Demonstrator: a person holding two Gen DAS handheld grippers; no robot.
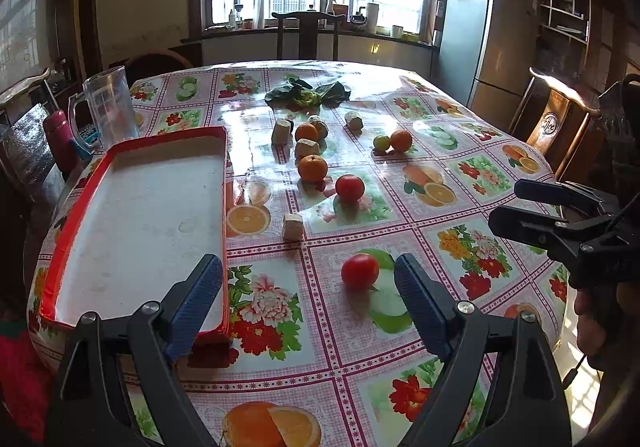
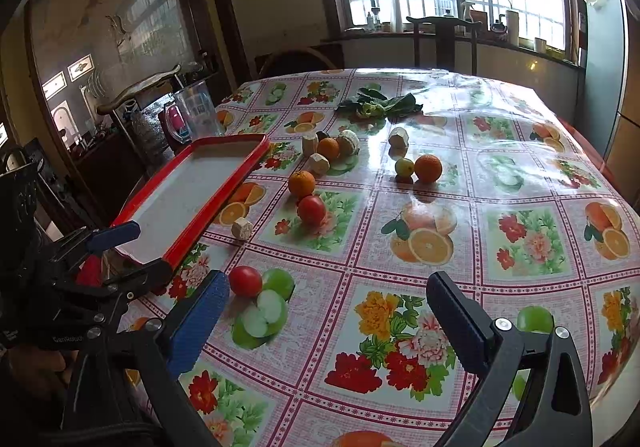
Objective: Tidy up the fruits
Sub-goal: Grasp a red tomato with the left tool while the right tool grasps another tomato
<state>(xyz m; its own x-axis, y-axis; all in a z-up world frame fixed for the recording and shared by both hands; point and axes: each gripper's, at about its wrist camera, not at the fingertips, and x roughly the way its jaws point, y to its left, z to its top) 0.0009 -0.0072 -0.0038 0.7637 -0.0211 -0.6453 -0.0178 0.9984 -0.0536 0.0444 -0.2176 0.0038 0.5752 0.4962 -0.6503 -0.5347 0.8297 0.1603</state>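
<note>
A red-rimmed white tray (image 1: 64, 247) (image 2: 208, 207) lies empty at the table's left. A near tomato (image 1: 359, 271) (image 2: 245, 280) sits just ahead of my open left gripper (image 1: 308, 279), between its blue fingers and nearer the right one. A second tomato (image 1: 349, 187) (image 2: 311, 209), three oranges (image 1: 312, 168) (image 1: 306, 132) (image 1: 401, 140) and a small green fruit (image 1: 381, 142) (image 2: 404, 167) lie further back. My right gripper (image 2: 328, 297) is open and empty above the tablecloth, right of the near tomato. It also shows in the left wrist view (image 1: 504, 203).
Several beige vegetable chunks (image 1: 292, 226) (image 1: 280, 131) lie among the fruit. Leafy greens (image 1: 306, 93) sit at the back. A clear plastic jug (image 1: 108, 107) and a pink bottle (image 1: 60, 139) stand behind the tray. Wooden chairs (image 1: 556, 119) surround the table.
</note>
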